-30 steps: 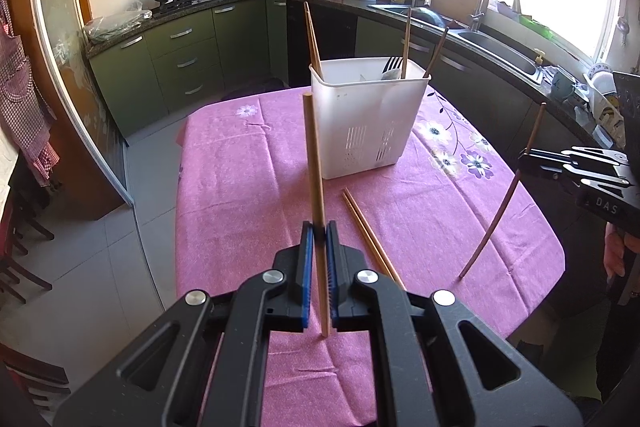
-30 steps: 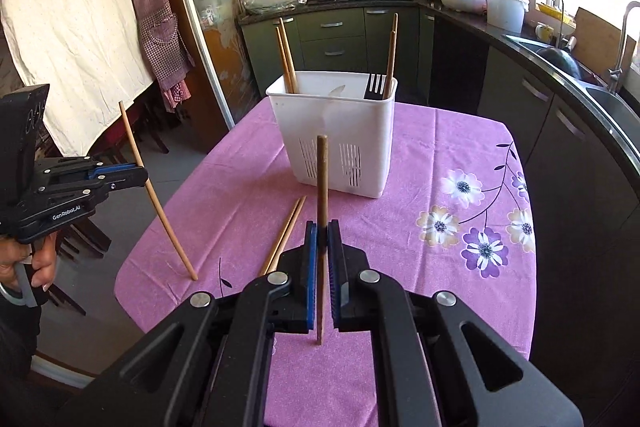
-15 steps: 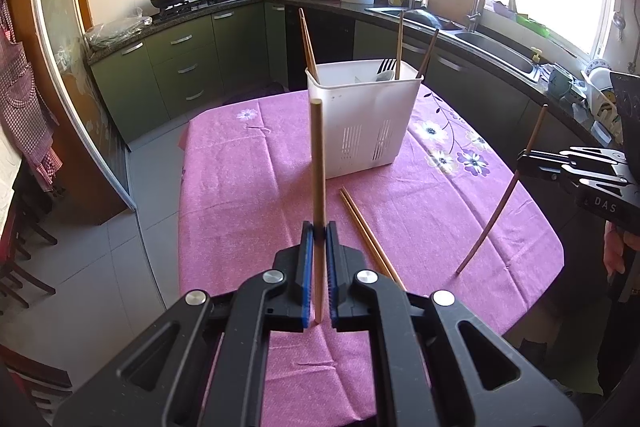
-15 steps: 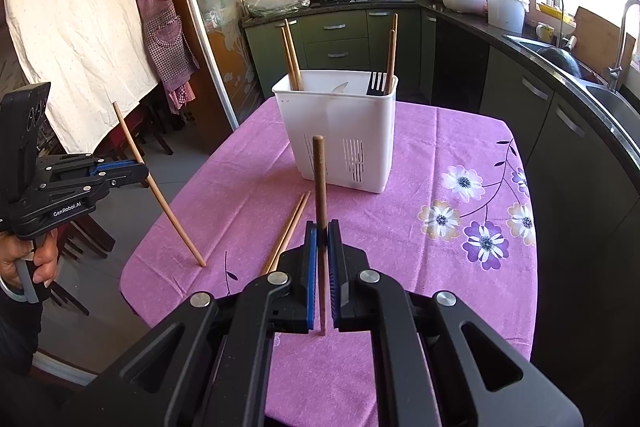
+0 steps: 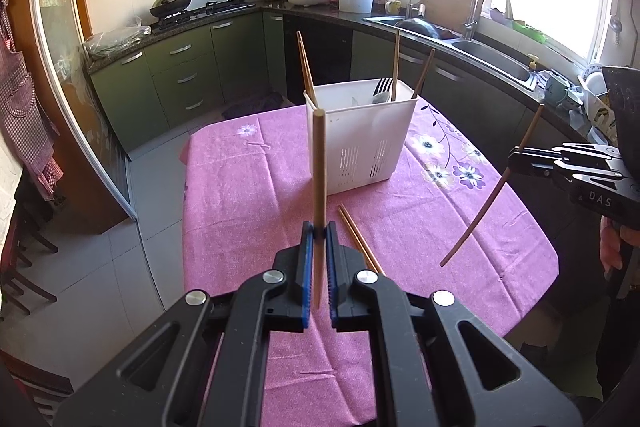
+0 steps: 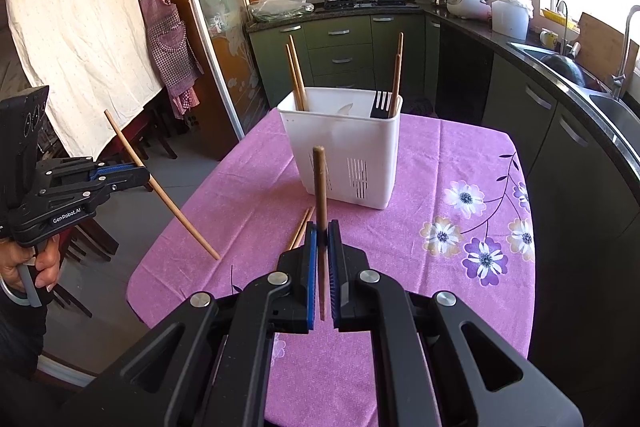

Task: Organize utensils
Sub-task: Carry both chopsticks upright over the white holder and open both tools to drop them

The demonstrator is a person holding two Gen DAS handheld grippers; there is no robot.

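- One white utensil holder (image 5: pixel 360 139) stands upright near the middle of the table (image 5: pixel 248 187), towards its far edge.
- Inside it: two light chopsticks (image 6: pixel 295 75) leaning at one end, two darker ones (image 6: pixel 397 75) at the other, and one black fork (image 6: pixel 382 105).
- Two more chopsticks (image 5: pixel 358 241) lie side by side on the pink cloth, just in front of the holder.
- The left gripper (image 5: pixel 317 267) is raised over the near edge, clamped tight on one light chopstick (image 5: pixel 319 167) held upright.
- The right gripper (image 6: pixel 323 267) is also raised, pinching one darker chopstick (image 6: pixel 320 187) that slants in the left view.
- That makes eight chopsticks all told.
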